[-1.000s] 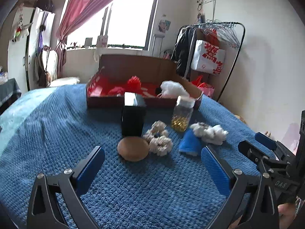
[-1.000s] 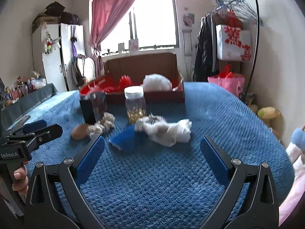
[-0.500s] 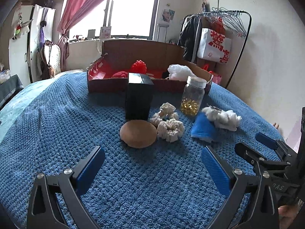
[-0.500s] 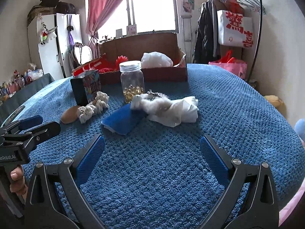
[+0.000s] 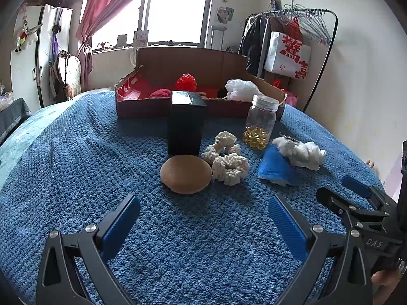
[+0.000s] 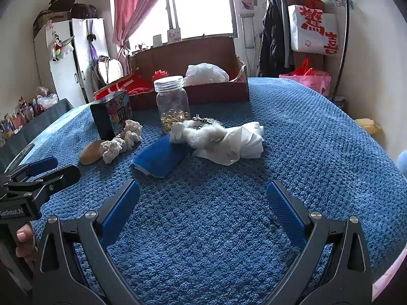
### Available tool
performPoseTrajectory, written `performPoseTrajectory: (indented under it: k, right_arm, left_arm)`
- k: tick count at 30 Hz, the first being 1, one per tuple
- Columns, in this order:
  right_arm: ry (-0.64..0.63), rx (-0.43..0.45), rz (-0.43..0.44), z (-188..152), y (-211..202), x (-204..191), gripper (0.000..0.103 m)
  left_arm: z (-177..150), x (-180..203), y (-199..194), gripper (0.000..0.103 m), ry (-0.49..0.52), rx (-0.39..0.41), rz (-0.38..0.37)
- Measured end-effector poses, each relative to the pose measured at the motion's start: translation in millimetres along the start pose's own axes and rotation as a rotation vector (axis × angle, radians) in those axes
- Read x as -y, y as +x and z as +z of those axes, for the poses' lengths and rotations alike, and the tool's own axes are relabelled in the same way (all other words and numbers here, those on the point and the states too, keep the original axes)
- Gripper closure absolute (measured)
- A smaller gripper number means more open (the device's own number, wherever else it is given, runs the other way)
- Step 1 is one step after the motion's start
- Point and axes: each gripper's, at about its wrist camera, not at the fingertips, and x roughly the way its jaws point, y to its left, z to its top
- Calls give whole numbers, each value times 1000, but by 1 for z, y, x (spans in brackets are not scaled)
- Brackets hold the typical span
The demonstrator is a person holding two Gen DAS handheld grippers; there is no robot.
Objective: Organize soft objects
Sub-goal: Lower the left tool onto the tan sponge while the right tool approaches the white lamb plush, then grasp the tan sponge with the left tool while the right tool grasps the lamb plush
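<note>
The left gripper [image 5: 203, 216] hovers low over the blue textured blanket [image 5: 76, 178], its jaws wide apart with nothing between them. The right gripper [image 6: 202, 200] hangs likewise beside it, jaws spread and empty. A thumb [image 6: 24, 236] shows at the left gripper's handle in the right wrist view.

Just beyond the left gripper lies a round brown cushion-like piece [image 5: 185, 174], touching a cream knitted scrunchie [image 5: 229, 162] to its right. Further right, a folded blue cloth [image 5: 276, 166] lies flat, and against its far edge rests a white fluffy toy [image 6: 198, 133] bundled with a crumpled white tissue [image 6: 248, 139]. In the right wrist view this cloth and bundle sit straight ahead of the right gripper, near but apart from its fingertips.

Behind the brown piece stands an upright black box [image 5: 187, 122], and to its right a clear jar [image 5: 260, 122] with a clear lid, yellow capsules [image 5: 255, 137] filling its bottom.

Farther back, an open cardboard box [image 5: 178, 63] sits on the blanket, holding red knitted items [image 5: 185, 82] and a white soft bundle [image 5: 241, 90].

Beyond it are a bright window with a pink curtain [image 5: 109, 7] and a clothes rack [image 5: 305, 15] with hangers.
</note>
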Motion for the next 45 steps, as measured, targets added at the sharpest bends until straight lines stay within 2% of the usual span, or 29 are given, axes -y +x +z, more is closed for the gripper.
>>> performPoseTrajectory:
  k: [13,16,20,25,26,27,28,29,30,36,45]
  right_arm:
    - [-36,-95,25,39,22,14,1]
    - [-68,-123,47,52,32,14,1]
    - [-110,-178,126,70,48,13,1]
    - [-226,-250,139,78,76,5,2]
    - [-242,-268,142,77,82,4,5]
    - [-250,-279,150,77,85,4,21]
    - [-248,-290,169,76,87,3,40]
    - [-239,-300,189,75,88,4,45]
    - [-234,-301,203,75,87,5,47]
    - [-200,-256,220,80,75,8,49]
    - [-212,-221,240,79,48,-7,48]
  left_arm:
    - [28,-12,16,0,27,-72,7]
    - [35,-16,27,5,40,-112,1]
    - [42,-20,44,13,68,-186,-24]
    - [45,-18,61,26,137,-254,-36]
    - [45,-19,64,28,140,-268,-44]
    - [44,-19,66,31,144,-275,-50]
    - [44,-19,67,33,150,-274,-55]
    - [45,-20,66,41,158,-270,-61]
    - [45,-19,66,46,164,-267,-63]
    - [47,-22,63,49,163,-261,-65]
    - [50,-24,49,49,157,-242,-72]
